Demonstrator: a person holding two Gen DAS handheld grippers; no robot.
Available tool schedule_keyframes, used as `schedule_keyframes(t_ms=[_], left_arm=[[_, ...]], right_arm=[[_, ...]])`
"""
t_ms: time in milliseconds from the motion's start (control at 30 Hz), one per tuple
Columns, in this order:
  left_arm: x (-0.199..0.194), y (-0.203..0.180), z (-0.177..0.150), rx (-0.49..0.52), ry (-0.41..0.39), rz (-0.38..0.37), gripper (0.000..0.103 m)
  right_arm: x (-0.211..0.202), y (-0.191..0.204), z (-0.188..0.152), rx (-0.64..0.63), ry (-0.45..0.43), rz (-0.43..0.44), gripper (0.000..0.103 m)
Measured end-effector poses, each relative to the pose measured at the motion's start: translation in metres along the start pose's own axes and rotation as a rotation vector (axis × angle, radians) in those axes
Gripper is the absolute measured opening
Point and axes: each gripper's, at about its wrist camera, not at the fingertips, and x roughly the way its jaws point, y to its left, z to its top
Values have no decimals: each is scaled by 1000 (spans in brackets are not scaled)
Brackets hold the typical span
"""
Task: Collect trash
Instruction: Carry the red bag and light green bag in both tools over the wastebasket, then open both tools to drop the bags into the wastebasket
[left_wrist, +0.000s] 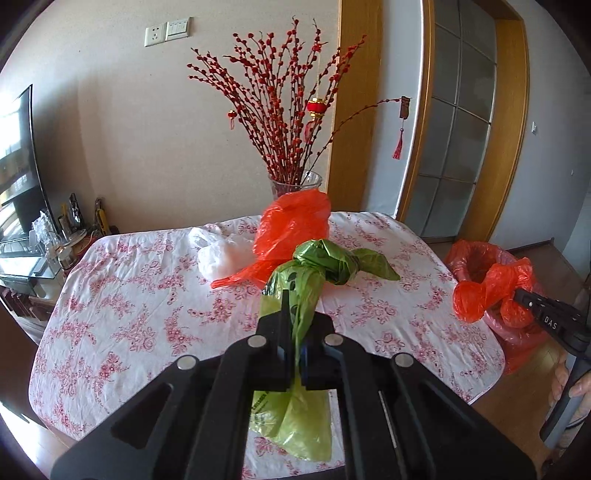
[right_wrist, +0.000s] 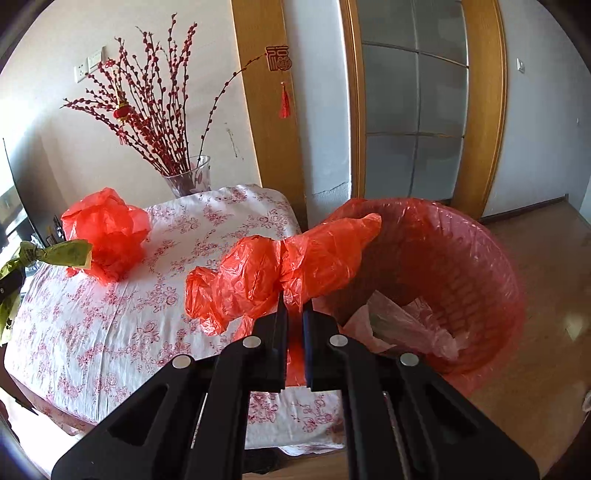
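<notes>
Left gripper (left_wrist: 295, 325) is clamped tight on a knotted green plastic bag (left_wrist: 314, 273), lifted over the floral-cloth table (left_wrist: 129, 295). Loose white bag (left_wrist: 218, 254) and red bag (left_wrist: 291, 225) sit further back on the table. Right gripper (right_wrist: 294, 314) is pinched closed on a crumpled red bag (right_wrist: 273, 273) at the table's right edge, beside the red-lined trash basket (right_wrist: 461, 251).

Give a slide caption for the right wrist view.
Right gripper shut on a red plastic bag, held beside the red-lined bin near the floral-clothed table.
</notes>
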Motion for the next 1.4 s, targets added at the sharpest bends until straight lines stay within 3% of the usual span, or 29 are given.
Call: schedule_keyframes(t_ms=[733,1400], left_arm=[[50,-124,15,70,44,-214,5],[102,-238,26,148,109,-393,5]], right_arm=[[-18,-98,2,172,-56,-143,7],[-27,-151,17,265,-131,-295,7]])
